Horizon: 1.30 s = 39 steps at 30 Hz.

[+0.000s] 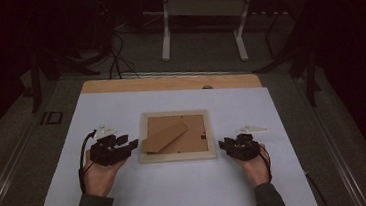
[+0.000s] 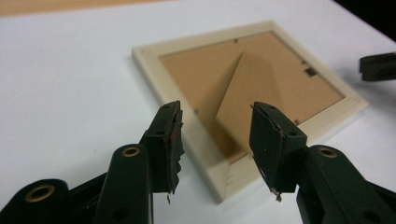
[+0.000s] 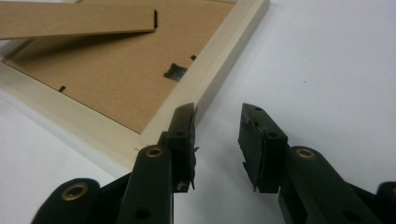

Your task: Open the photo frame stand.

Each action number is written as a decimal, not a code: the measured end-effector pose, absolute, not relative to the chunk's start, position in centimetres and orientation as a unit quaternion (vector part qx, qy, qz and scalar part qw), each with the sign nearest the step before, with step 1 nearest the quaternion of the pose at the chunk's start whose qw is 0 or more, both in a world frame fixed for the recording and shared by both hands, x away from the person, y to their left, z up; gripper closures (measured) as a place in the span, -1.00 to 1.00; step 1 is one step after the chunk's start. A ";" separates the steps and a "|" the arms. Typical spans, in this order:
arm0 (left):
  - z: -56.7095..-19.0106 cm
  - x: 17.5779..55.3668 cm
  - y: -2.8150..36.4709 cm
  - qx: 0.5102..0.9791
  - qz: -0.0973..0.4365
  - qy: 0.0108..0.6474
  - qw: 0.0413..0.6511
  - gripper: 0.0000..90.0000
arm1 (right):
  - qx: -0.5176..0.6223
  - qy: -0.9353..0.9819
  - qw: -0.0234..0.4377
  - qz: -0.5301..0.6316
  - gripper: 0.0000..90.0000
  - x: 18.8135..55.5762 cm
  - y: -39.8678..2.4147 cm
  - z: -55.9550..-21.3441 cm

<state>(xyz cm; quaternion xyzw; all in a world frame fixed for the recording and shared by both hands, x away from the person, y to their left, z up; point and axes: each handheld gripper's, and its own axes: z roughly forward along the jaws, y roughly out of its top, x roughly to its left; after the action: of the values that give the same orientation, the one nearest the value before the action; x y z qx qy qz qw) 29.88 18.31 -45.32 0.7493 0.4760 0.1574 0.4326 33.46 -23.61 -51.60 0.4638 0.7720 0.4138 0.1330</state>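
The picture frame (image 1: pixel 177 156) lies face down in the centre of the high view, its cardboard stand (image 1: pixel 164 137) lifted. Your left gripper (image 1: pixel 130 143) and right gripper (image 1: pixel 222 144) are spread and empty. A careless approach may push the frame sideways.

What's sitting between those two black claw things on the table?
In the high view, a picture frame lies face down between the left gripper and the right gripper, its cardboard stand folded out across the back.
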 end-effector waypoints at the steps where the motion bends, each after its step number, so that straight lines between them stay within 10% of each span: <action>1: -45.1 30.0 18.1 0.752 0.156 0.471 0.434 0.20 | 0.464 0.772 0.133 0.414 0.44 33.5 -23.6 -51.6; 39: -45.4 36.0 15.7 0.791 0.074 0.429 0.431 0.20 | 0.465 0.767 0.132 0.422 0.26 33.7 -23.8 -51.5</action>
<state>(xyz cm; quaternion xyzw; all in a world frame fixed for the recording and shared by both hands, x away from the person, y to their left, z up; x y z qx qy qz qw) 35.95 15.68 -45.36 0.7905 0.4292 0.0736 0.4306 33.65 -23.80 -51.48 0.4650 0.7671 0.4220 0.1315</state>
